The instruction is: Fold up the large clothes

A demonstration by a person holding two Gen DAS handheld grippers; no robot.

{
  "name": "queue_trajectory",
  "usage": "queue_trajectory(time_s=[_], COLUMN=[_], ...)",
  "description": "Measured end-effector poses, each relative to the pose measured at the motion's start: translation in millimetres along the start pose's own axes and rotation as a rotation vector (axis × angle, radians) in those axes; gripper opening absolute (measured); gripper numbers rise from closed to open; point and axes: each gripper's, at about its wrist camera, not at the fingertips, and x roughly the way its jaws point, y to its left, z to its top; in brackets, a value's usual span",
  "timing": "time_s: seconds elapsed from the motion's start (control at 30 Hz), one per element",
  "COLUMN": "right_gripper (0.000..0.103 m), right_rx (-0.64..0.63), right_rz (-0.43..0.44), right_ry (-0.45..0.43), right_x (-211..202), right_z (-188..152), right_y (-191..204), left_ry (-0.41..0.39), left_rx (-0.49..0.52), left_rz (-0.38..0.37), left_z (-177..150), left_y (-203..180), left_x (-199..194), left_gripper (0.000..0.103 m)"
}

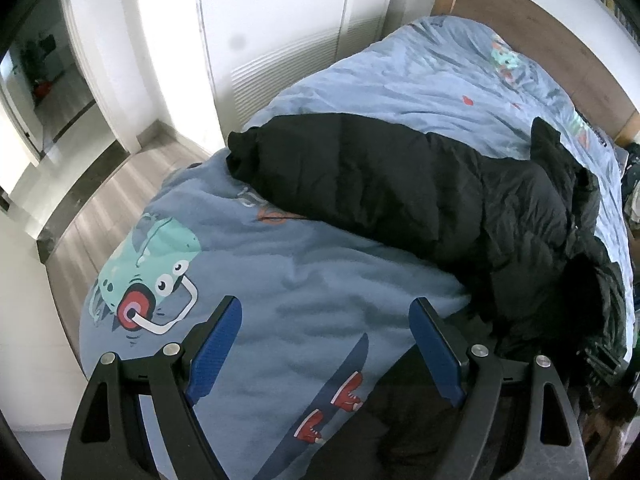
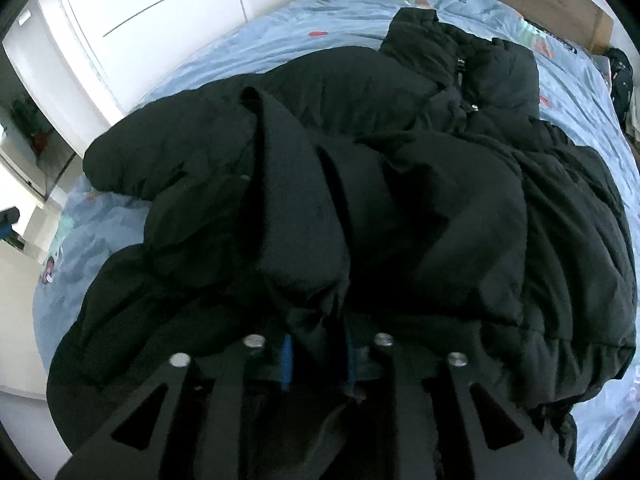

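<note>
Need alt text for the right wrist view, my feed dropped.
The right gripper is shut on a fold of a black puffer jacket, which fills most of the frame. The jacket lies crumpled on a bed with a blue cartoon-print cover; white wardrobe doors stand behind.

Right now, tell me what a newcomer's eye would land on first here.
A big black puffer jacket sprawls across the blue cartoon-print duvet. The right gripper is clamped on a fold of it, while the left gripper hangs open above the duvet's green monster print.
</note>
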Motion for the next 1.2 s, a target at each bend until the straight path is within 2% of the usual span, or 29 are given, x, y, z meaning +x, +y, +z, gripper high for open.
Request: queue_trajectory(time_s=[0.1, 0.17, 0.47, 0.6, 0.73, 0.83, 0.97, 1.2], right_gripper=[0.045, 0.046, 0.047, 0.047, 0.047, 0.047, 0.050, 0.051], right_rx=[-0.022, -0.037, -0.028, -0.011, 0.000, -0.002, 0.005, 0.001], right_rz=[-0.007, -0.016, -0.038, -0.087, -0.154, -0.197, -0.230, -0.206], right_ry=[0.003, 0.006, 0.021, 0.028, 0.019, -0.002, -0.038, -0.090], right_x=[-5, -8, -39, -56, -80, -100, -122, -144], right_z=[-3, -4, 6, 13, 21, 25, 22, 5], right_y=[9, 16, 41, 49, 53, 52, 36, -20], left_ry=[-0.007, -0.016, -0.034, -0.002, -0.010, -0.023, -0.047, -0.089], left_rx=[-0.009, -0.014, -0.032, -0.011, 0.029, 0.066, 0.110, 0.138], left_rz=[-0.004, -0.005, -0.021, -0.057, -0.087, -0.113, -0.109, -0.080], left_z=[4, 8, 27, 36, 44, 46, 44, 25], left_y=[3, 8, 37, 48, 46, 34, 9, -62], left_x=[-3, -6, -20, -20, -25, -30, -44, -87], left_gripper=[0.085, 0.085, 0.085, 0.087, 0.087, 0.087, 0.087, 0.087])
